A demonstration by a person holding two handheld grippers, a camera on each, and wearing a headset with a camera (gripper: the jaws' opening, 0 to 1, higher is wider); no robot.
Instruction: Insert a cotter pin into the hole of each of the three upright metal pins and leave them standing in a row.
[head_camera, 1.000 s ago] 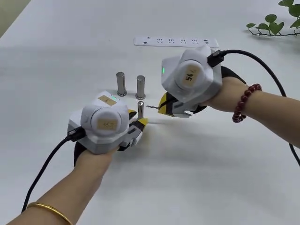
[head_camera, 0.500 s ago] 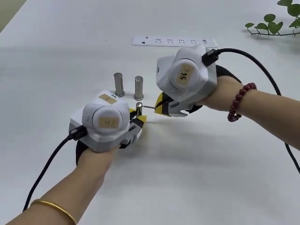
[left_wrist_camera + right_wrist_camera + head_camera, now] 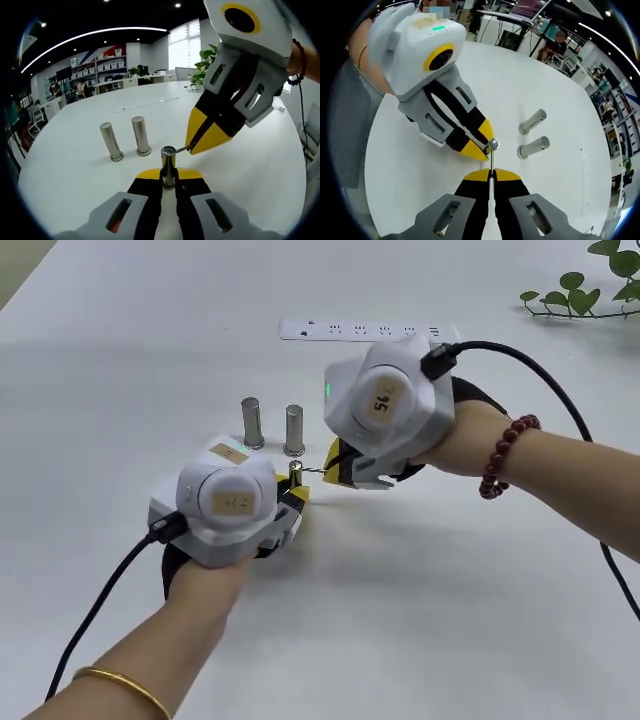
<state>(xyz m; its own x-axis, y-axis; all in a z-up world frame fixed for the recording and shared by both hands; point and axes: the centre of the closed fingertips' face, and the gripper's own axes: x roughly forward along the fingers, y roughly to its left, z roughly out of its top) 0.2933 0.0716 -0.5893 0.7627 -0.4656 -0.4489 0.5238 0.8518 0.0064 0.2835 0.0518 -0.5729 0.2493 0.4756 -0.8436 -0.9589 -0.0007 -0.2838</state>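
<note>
The cotter pin (image 3: 491, 159) has been brought closer, and its tip is now at the top of the near metal pin (image 3: 168, 165), so the push into the hole is judged to be starting. That pin is held standing up in the closed jaws of the left gripper (image 3: 169, 181), with two other metal pins (image 3: 251, 422) just behind it. The cotter pin is pinched tight by the right gripper (image 3: 491, 175), its long side laid flat and pointed at the near metal pin.
</note>
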